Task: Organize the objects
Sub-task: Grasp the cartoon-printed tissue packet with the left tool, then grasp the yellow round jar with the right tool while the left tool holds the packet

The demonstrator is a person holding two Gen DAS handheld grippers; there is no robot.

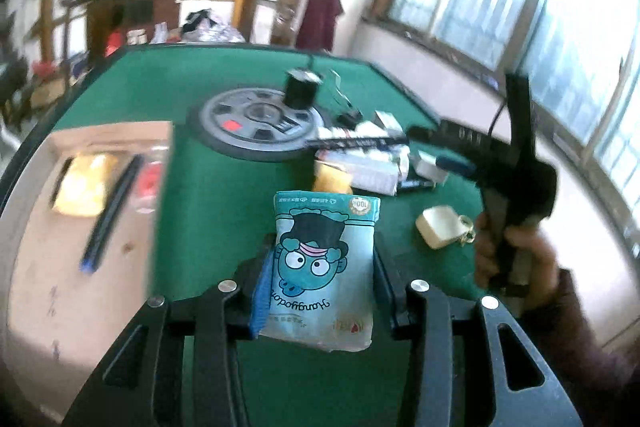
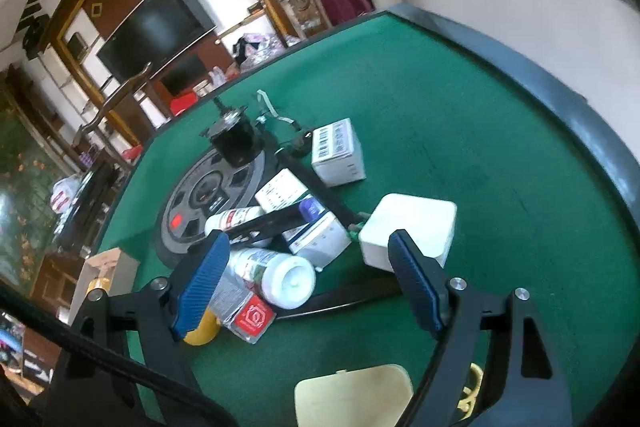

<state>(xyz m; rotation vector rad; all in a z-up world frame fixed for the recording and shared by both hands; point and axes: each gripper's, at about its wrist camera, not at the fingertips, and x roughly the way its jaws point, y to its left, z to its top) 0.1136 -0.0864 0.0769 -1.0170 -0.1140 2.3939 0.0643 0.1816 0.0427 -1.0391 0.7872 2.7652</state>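
in the left wrist view, the left gripper (image 1: 320,263) is clenched on a light blue soft packet printed with a cartoon face in a black hat (image 1: 324,267); the packet stands between the two fingers at the lower middle of the frame, above the green felt table (image 1: 224,187). at the left of that frame sits an open cardboard box (image 1: 92,227) with a dark pen-like stick and a yellow item inside, blurred. beyond the packet, in the middle of the frame, lies a grey round disc (image 1: 256,123) with a black cylinder (image 1: 300,89) standing on it. at the right a hand (image 1: 516,255) grips the other tool, near a cream rounded case (image 1: 440,227).

in the right wrist view, the right gripper (image 2: 308,279) is released, its blue-padded fingers (image 2: 204,283) wide apart over a heap of small things: a white plastic bottle with a round cap (image 2: 280,273) lying on its side, a red-faced small box (image 2: 250,319), a white square block (image 2: 408,231) and a white carton with barcodes (image 2: 338,151) at the frame's middle.
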